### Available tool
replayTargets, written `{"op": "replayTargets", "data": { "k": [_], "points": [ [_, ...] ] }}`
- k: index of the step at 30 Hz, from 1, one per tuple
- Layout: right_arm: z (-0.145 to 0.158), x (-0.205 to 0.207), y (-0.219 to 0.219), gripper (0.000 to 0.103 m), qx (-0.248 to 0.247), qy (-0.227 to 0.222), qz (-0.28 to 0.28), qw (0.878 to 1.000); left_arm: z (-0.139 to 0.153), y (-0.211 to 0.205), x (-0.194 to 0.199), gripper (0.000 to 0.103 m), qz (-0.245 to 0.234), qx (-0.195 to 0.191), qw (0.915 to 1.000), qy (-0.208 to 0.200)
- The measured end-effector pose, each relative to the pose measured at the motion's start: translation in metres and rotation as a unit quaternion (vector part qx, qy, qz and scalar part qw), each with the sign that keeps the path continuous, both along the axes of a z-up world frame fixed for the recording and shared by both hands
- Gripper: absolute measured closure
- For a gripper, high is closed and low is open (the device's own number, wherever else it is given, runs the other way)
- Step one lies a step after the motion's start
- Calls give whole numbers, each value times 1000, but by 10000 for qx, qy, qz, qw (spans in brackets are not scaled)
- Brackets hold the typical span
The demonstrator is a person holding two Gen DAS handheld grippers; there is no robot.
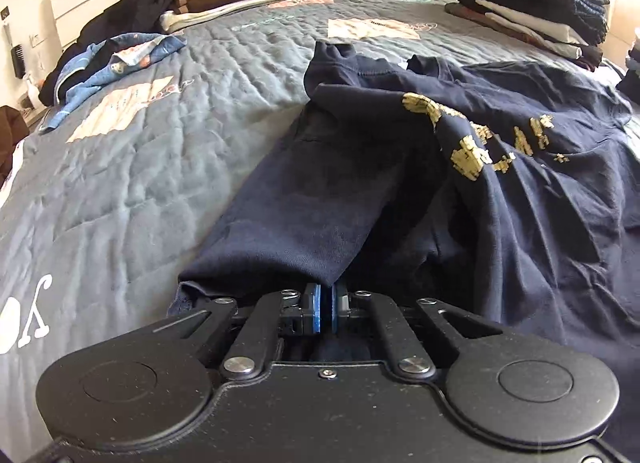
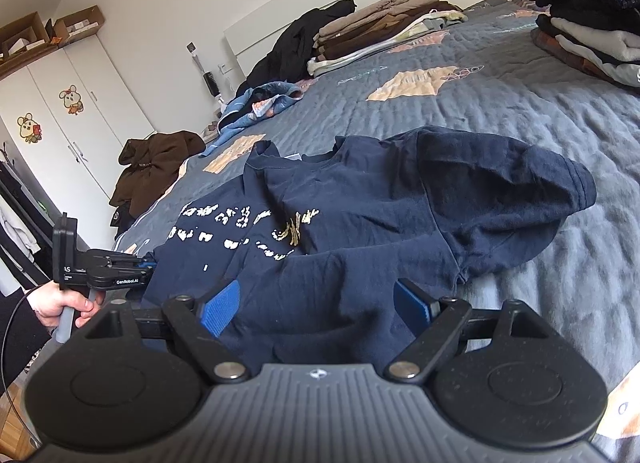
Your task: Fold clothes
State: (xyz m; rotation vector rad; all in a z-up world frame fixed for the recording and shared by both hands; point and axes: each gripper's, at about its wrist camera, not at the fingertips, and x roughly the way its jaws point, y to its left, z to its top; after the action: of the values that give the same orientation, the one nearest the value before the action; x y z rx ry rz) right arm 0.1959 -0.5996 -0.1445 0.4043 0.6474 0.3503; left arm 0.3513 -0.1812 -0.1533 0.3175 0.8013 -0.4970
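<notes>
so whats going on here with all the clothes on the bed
A person is folding a navy blue t-shirt with a gold print on a grey-blue quilted bedspread. The left tool is shut on the shirt's bottom edge, lifting it. The right tool is open, its blue pads apart over the hem, gripping nothing. Folded stacks of clothes sit further back.

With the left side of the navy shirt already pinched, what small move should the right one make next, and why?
Probably close the right hand-held gripper on the navy T-shirt hem: its jaws are open around the fabric, while the left hand-held gripper already pinches it.
</notes>
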Motion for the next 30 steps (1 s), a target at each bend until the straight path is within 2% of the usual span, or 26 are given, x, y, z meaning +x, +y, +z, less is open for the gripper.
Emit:
{"op": "replayTargets", "data": {
  "k": [4, 9, 14, 15, 17, 18, 19, 20, 21, 23, 24, 25, 28, 30],
  "points": [
    [0, 0, 2, 19, -9, 0, 57, 10000, 32, 34, -15, 99, 356, -549, 9978, -97],
    [2, 0, 2, 19, 33, -15, 67, 10000, 72, 97, -42, 99, 952, -1232, 9877, -132],
    [4, 0, 3, 19, 51, -27, 95, 9999, 53, 116, -52, 95, 1409, -1097, 9831, 404],
    [4, 0, 3, 19, 53, -29, 106, 9999, 48, 113, -55, 92, 1377, -1058, 9839, 428],
    [5, -1, 4, 19, 56, -35, 127, 9999, 39, 102, -59, 70, 1241, -1067, 9854, 478],
    [5, -1, 5, 19, 57, -38, 138, 9999, 34, 97, -62, 47, 1164, -1044, 9868, 414],
    [5, -1, 5, 19, 59, -41, 149, 9999, 30, 91, -64, 32, 1126, -1001, 9881, 315],
    [6, -1, 6, 19, 60, -44, 159, 9998, 26, 85, -64, 31, 1121, -1042, 9878, 276],
    [6, -1, 6, 19, 62, -47, 170, 9998, 22, 80, -64, 32, 1118, -1090, 9874, 244],
    [7, -1, 7, 19, 65, -52, 191, 9998, 13, 72, -64, 52, 1198, -1267, 9845, 195],
    [7, -1, 8, 19, 66, -55, 202, 9998, 10, 69, -62, 81, 1281, -1339, 9824, 238],
    [8, -1, 8, 19, 70, -60, 204, 9997, 13, 70, -63, 98, 1290, -1358, 9821, 199],
    [9, -2, 8, 19, 81, -74, 212, 9997, 21, 74, -68, 100, 1293, -1404, 9816, 55],
    [10, -3, 6, 19, 99, -87, 206, 9997, 43, 95, -74, 101, 1516, -1504, 9767, -225]
  ]
}}
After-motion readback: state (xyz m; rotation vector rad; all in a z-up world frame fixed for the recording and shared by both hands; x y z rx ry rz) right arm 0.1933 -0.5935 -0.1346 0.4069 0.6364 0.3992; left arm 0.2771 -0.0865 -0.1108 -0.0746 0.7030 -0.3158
